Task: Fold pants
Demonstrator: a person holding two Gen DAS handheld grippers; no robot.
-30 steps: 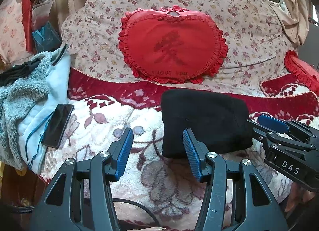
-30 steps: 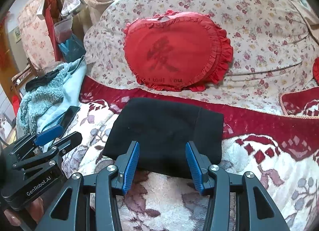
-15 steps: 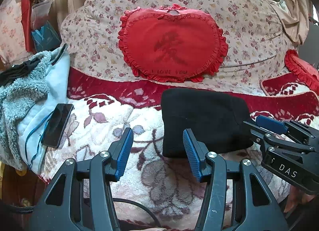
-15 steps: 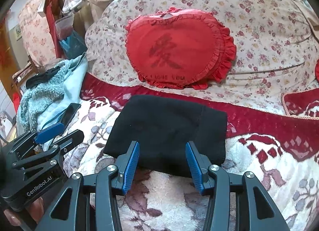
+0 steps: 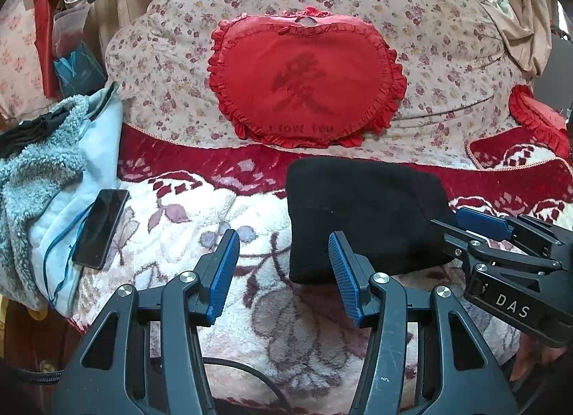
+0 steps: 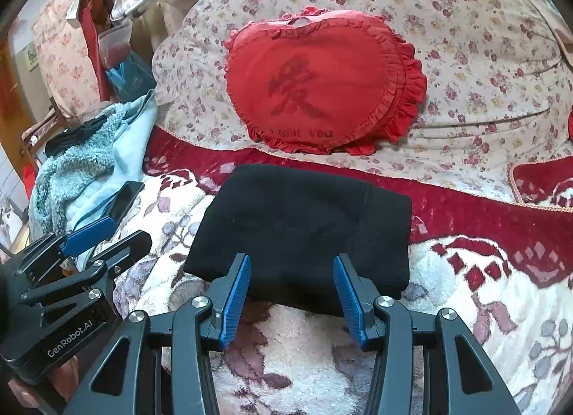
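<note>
Left wrist view: left gripper (image 5: 283, 273) at near centre, blue-padded fingers (image 5: 224, 271) spread wide, holding nothing, poised above a plush blanket (image 5: 186, 221) patterned in cream and red flowers. Just beyond the right finger, black pants (image 5: 361, 214) folded into a compact rectangle, lying flat on the blanket, right of centre. At far centre, a red heart-shaped pillow (image 5: 304, 78) with ruffled edge, a dark Chinese character and the words "I LOVE YOU" along its lower edge, leaning against a floral quilt (image 5: 447, 46). At left, a black phone (image 5: 101, 228) with a blue cable, resting on a pale blue fleece garment (image 5: 46, 164). At near right, right gripper (image 5: 462, 223) seen from the side, casing lettered "DAS", one blue pad visible; spread not readable from this angle.

Right wrist view: right gripper (image 6: 292, 291) at near centre, blue fingers (image 6: 349, 297) wide apart, empty, tips over the near edge of the folded black pants (image 6: 304, 228); touching or just above, cannot tell. Pants at centre on the blanket (image 6: 465, 289), below the red pillow (image 6: 322, 82), again reading "I LOVE YOU". At near left, left gripper (image 6: 104, 236) side-on, casing printed "GenRobot.AI". Beyond it, phone (image 6: 123, 198) and fleece garment (image 6: 82, 164) at left.
</note>
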